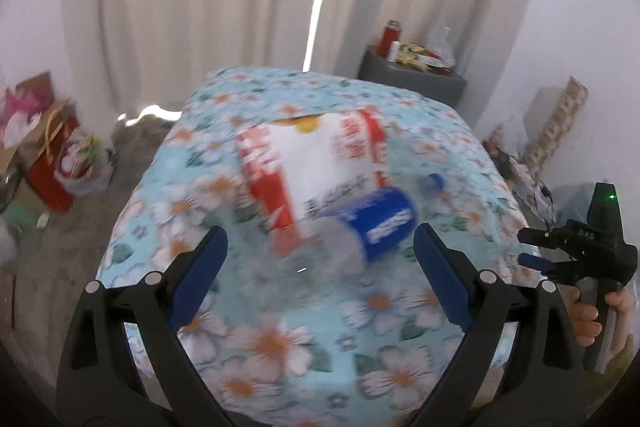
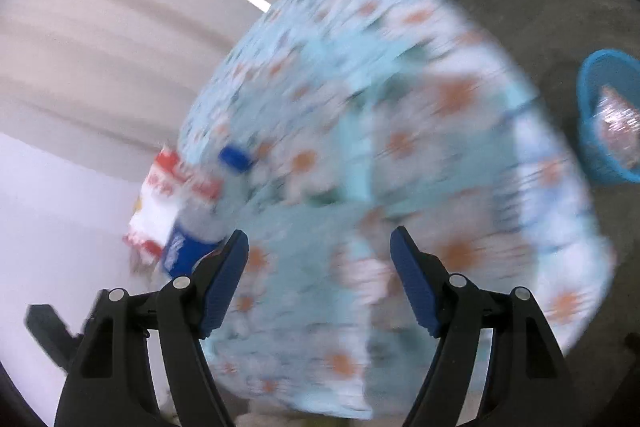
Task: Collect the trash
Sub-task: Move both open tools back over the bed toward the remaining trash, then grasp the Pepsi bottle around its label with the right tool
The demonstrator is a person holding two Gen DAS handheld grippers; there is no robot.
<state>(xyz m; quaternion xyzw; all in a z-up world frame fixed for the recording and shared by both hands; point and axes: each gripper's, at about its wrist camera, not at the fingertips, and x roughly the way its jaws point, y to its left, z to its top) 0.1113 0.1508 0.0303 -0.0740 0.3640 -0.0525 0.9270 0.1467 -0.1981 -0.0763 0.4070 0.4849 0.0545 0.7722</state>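
One clear plastic bottle (image 1: 360, 235) with a blue label and blue cap lies on the soft flowered tablecloth (image 1: 280, 347), touching one glossy red-and-white packet (image 1: 316, 167) behind it. The left gripper (image 1: 320, 267) and the right gripper (image 2: 320, 283) both stand spread and empty. One blue mesh basket (image 2: 592, 131) sits far right.

A clear blue-labelled bottle (image 1: 360, 231) lies against a red-and-white bag (image 1: 308, 163) on the table.

Floral tablecloth (image 1: 280, 347), cream curtains (image 1: 200, 7), grey side table (image 1: 412, 81) — red flask (image 1: 392, 35)
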